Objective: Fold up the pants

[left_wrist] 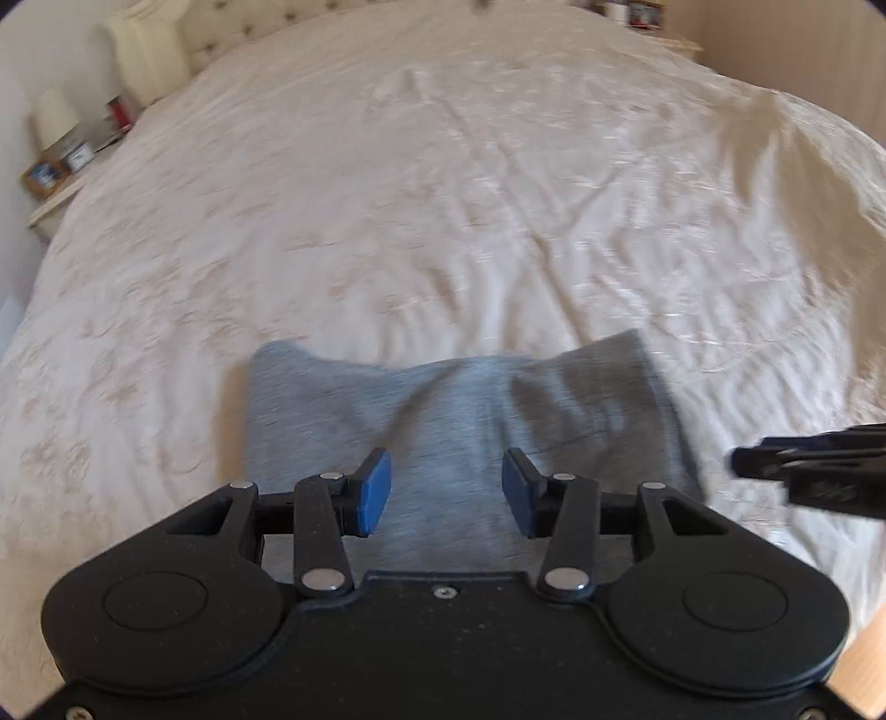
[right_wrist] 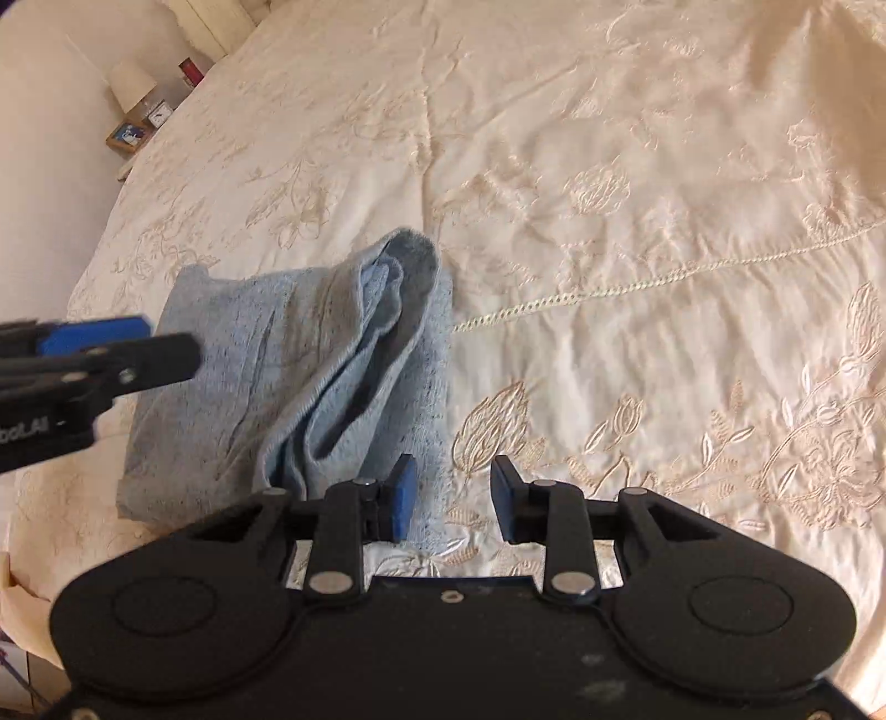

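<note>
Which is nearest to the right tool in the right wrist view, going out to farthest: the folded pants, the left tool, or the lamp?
From the right tool:
1. Folded pants, just ahead, slightly left.
2. Left tool, farther left, over the pants.
3. Lamp, far upper left, beside the bed.

This is a bedroom in a home. A wide bed covered by a cream bedspread embroidered with flowers (right_wrist: 609, 221) fills both views. At its head stands a pale tufted headboard (left_wrist: 232, 27), and beside it a small bedside table (left_wrist: 55, 199) carries a white-shaded lamp (right_wrist: 130, 83), a small clock (right_wrist: 159, 115) and a wooden-framed picture (right_wrist: 126, 134).
</note>
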### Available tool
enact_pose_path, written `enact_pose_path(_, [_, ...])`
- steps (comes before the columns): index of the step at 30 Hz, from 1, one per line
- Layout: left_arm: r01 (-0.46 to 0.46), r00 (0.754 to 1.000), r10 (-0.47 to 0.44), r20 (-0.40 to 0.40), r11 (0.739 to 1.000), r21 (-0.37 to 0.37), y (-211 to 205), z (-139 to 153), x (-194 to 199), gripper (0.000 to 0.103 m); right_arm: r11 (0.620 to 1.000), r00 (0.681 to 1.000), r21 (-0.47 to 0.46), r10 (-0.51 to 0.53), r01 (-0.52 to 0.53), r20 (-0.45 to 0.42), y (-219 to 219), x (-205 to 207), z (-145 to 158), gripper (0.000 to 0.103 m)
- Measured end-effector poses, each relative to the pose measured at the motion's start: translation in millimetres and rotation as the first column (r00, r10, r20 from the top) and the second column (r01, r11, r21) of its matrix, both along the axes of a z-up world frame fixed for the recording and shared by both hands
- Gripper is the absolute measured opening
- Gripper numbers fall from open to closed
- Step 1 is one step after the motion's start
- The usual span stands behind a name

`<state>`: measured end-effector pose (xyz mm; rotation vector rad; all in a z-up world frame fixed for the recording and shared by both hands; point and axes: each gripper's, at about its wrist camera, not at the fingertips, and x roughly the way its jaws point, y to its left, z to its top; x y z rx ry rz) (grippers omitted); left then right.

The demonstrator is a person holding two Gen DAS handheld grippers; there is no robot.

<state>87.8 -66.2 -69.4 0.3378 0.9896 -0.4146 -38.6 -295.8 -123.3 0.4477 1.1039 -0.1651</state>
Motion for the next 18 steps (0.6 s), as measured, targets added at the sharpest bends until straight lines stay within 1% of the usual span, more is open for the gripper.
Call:
enact_pose_path(2, [-0.101, 0.994, 0.102, -0.032, 0.994, 0.031, 31.0, -13.7, 20.0, 0.052, 0.999, 0.999, -0.034, -0.008, 0.009, 0.039, 1.0, 4.3, 14.5, 0.032])
enact_pose_path(3, [-0.150, 0.987, 0.152, -0.054, 0.988, 0.034, 48.9, -22.8, 30.2, 0.049, 0.999, 0.998, -0.049, -0.004, 0.006, 0.060, 2.9, 7.2, 20.3, 0.032])
enact_pose_path(5, [-0.221, 0.968, 0.223, -0.112, 0.975, 0.029, 75.2, -39.6, 45.9, 0.049, 0.997, 0.995, -0.075, 0.021, -0.013, 0.101, 10.5, 12.5, 35.3, 0.032])
enact_pose_path(8, [-0.243, 0.949, 0.244, -0.200, 0.970, 0.031, 96.1, -68.0, 53.9, 0.049, 0.993, 0.986, -0.095, 0.082, -0.068, 0.147, 32.5, 26.9, 44.7, 0.032])
enact_pose_path(10, [-0.201, 0.940, 0.213, -0.266, 0.977, 0.071, 100.8, -87.4, 47.0, 0.049, 0.988, 0.979, -0.104, 0.127, -0.112, 0.156, 48.6, 36.3, 43.4, 0.032])
enact_pose_path(11, [-0.167, 0.936, 0.185, -0.300, 0.982, 0.084, 102.2, -97.0, 38.8, 0.049, 0.986, 0.978, -0.107, 0.144, -0.129, 0.150, 54.7, 39.2, 40.0, 0.032])
enact_pose_path(12, [-0.144, 0.935, 0.167, -0.312, 0.985, 0.095, 105.3, -103.6, 28.3, 0.049, 0.983, 0.979, -0.108, 0.159, -0.146, 0.130, 61.5, 42.6, 33.1, 0.032])
enact_pose_path(14, [-0.118, 0.931, 0.141, -0.336, 0.989, 0.088, 111.3, -113.9, 10.2, 0.049, 0.982, 0.986, -0.112, 0.159, -0.153, 0.047, 68.1, 46.5, 13.4, 0.030])
enact_pose_path(16, [-0.136, 0.891, 0.152, -0.429, 0.988, 0.069, 121.8, -126.9, -1.6, 0.049, 0.984, 0.991, -0.122, 0.127, -0.131, -0.040, 69.2, 40.3, -6.6, 0.031])
enact_pose_path(17, [-0.149, 0.884, 0.157, -0.440, 0.987, 0.054, 127.6, -128.5, -7.0, 0.049, 0.988, 0.992, -0.112, 0.100, -0.108, -0.073, 66.1, 35.4, -14.7, 0.030])
enact_pose_path(18, [-0.149, 0.893, 0.155, -0.424, 0.988, 0.047, 131.1, -124.7, -11.4, 0.048, 0.992, 0.993, -0.099, 0.070, -0.079, -0.094, 63.0, 31.2, -21.3, 0.030])
